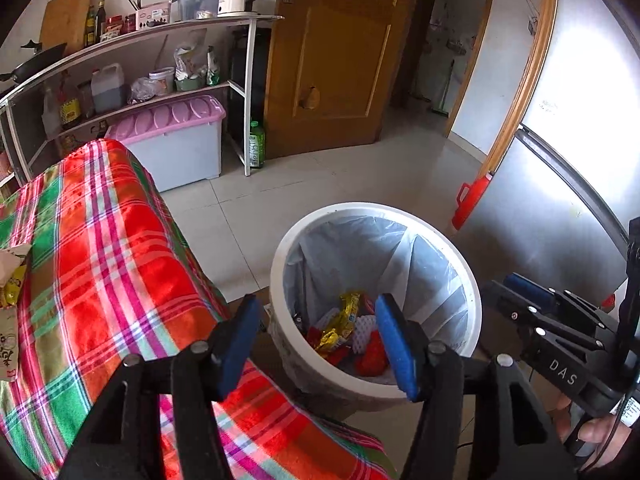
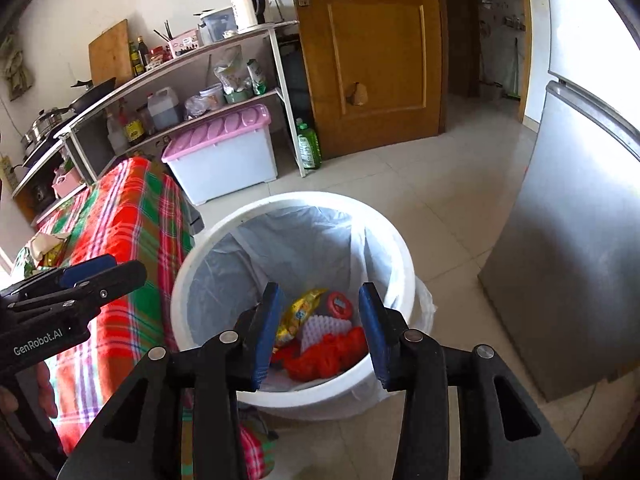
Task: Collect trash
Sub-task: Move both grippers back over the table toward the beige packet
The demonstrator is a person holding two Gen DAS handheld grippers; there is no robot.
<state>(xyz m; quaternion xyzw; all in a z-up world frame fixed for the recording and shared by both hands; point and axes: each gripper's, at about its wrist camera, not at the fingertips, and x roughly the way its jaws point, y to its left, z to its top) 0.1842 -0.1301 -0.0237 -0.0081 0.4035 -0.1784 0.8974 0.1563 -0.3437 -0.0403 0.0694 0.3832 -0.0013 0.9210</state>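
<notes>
A white bin [image 1: 472,280] [image 2: 400,240] lined with a pale bag stands on the tiled floor beside the table. Inside lie a yellow wrapper [image 1: 344,316] [image 2: 298,312], white foam netting [image 1: 366,330] [image 2: 324,330], red crumpled trash [image 1: 374,354] [image 2: 332,350] and a red round lid [image 2: 338,304]. My left gripper [image 1: 318,346] hovers open over the bin's near rim, nothing between its blue pads. My right gripper [image 2: 320,332] is open above the bin too, empty. More wrappers [image 1: 12,280] [image 2: 48,248] lie on the checked tablecloth [image 1: 100,240] [image 2: 132,216].
A silver fridge [image 2: 568,240] stands right of the bin, with a red container [image 1: 470,200] at its side. Behind are a shelf rack [image 1: 160,92], a pink-lidded storage box [image 1: 180,148], a green bottle [image 2: 309,146] and a wooden door [image 2: 372,52].
</notes>
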